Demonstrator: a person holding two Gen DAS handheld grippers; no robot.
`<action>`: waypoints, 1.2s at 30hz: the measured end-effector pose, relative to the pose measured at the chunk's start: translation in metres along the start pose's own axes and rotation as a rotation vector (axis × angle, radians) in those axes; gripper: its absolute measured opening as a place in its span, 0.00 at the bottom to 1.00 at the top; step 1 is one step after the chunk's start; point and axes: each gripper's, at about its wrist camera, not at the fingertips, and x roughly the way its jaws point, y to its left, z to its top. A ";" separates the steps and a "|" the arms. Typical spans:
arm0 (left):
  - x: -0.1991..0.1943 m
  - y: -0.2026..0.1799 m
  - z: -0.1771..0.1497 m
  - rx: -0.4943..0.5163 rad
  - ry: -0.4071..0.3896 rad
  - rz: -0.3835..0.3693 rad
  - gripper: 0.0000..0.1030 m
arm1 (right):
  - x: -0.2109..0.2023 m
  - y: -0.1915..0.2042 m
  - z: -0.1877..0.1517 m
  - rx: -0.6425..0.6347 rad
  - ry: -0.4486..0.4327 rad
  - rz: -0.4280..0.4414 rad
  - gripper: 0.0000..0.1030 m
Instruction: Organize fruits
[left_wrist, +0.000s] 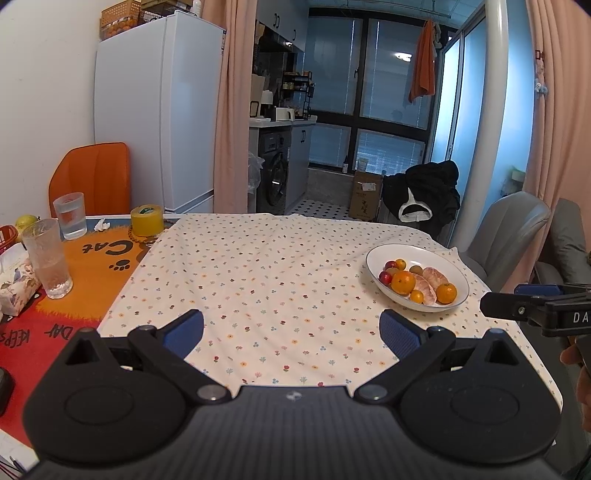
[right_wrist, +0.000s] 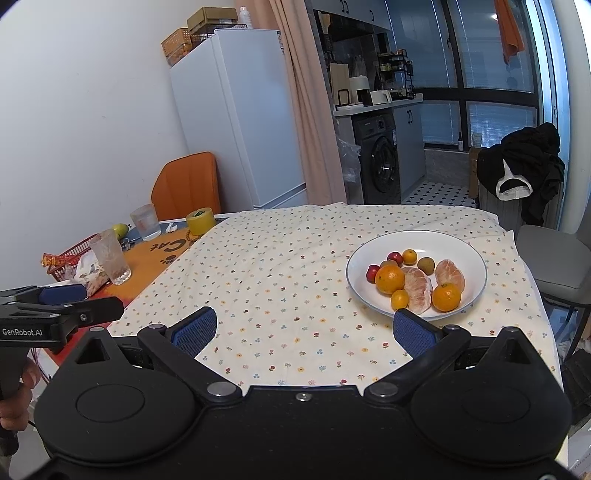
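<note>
On a desk draped with a flower-dotted cloth, a white bowl of fruit sat toward the right side, holding two large oranges, two smaller ones, two peeled citrus halves, a pair of small red fruits and a kiwi. Both sets of tongs hung above the near edge with nothing between their blue pads: the left tongs were spread wide over bare cloth, well apart from the bowl, and the right tongs were spread equally wide, their right pad just short of the bowl's near rim. Along the desk's left end, on an orange cat-print mat, stood two glasses and a roll of yellow tape. A white fridge stood against the wall behind.
</note>
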 end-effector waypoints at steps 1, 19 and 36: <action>0.000 0.000 0.000 0.000 0.001 0.001 0.98 | 0.000 0.000 0.000 0.000 0.001 -0.001 1.00; 0.000 0.005 -0.001 -0.006 0.008 0.004 0.98 | 0.000 0.000 -0.001 -0.006 0.001 -0.002 1.00; 0.002 0.003 -0.002 -0.001 0.017 -0.001 0.98 | 0.002 -0.001 -0.003 -0.007 0.003 -0.007 1.00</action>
